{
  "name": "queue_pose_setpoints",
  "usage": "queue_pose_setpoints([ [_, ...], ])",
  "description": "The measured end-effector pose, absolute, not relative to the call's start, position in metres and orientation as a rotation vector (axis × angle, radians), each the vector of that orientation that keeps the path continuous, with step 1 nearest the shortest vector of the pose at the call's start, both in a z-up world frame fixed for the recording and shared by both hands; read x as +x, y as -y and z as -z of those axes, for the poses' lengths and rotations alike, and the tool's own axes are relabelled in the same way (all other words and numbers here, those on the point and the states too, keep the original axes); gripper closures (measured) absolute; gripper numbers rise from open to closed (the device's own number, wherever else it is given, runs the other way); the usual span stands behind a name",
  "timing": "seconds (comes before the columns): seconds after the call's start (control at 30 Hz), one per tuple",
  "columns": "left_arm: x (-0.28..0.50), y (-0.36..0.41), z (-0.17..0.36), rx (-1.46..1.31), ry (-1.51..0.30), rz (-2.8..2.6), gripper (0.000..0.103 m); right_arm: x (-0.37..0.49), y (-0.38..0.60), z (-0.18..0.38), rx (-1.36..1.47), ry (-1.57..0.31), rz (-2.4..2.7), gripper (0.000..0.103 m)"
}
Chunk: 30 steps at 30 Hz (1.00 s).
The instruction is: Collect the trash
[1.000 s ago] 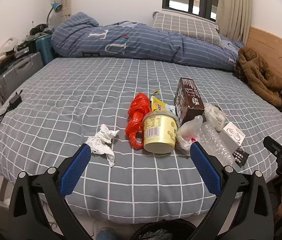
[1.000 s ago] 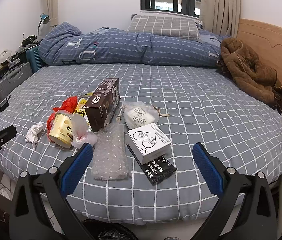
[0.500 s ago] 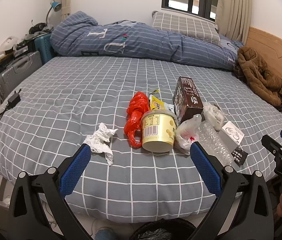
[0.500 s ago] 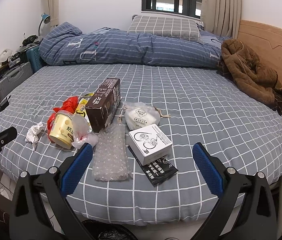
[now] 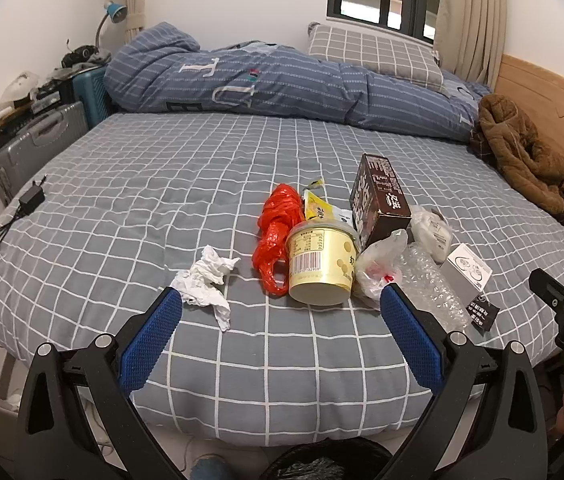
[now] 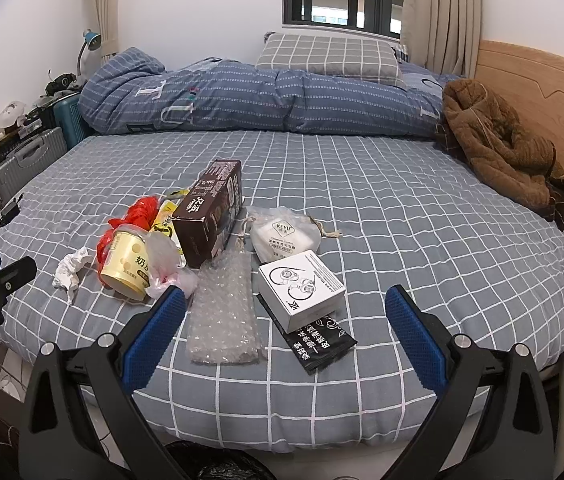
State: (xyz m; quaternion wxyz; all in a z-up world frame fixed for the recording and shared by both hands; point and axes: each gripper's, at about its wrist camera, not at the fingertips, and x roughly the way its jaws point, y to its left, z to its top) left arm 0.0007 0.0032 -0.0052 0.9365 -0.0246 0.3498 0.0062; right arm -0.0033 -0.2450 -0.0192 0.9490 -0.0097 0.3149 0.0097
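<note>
Trash lies on the grey checked bed (image 5: 162,184): a crumpled white tissue (image 5: 204,280), a red plastic bag (image 5: 278,232), a yellow cup (image 5: 318,266) on its side, a clear plastic bag (image 5: 378,268), a brown carton (image 5: 380,196), bubble wrap (image 6: 222,320), a white box (image 6: 300,290), a black sachet (image 6: 316,340) and a white pouch (image 6: 284,232). My left gripper (image 5: 280,336) is open and empty, short of the tissue and cup. My right gripper (image 6: 282,336) is open and empty, near the bubble wrap and white box.
A black-lined bin (image 5: 328,462) sits on the floor below the bed's near edge. A folded blue duvet (image 5: 282,84) and pillow (image 6: 330,58) lie at the back, a brown jacket (image 6: 498,144) at the right. Suitcases (image 5: 38,140) stand left; a charger with its cable (image 5: 30,200) lies on the bed's left edge.
Both views have barely shifted; the grippers stay open and the trash has not moved.
</note>
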Motion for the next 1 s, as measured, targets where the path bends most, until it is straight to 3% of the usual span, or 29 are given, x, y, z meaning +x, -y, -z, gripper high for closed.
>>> queue_pose_setpoints([
  [1.0,0.0011,-0.0036,0.0061,-0.041,-0.715,-0.018,0.006,-0.0036,0.2441,0.0185,-0.024,-0.644,-0.02,0.008],
])
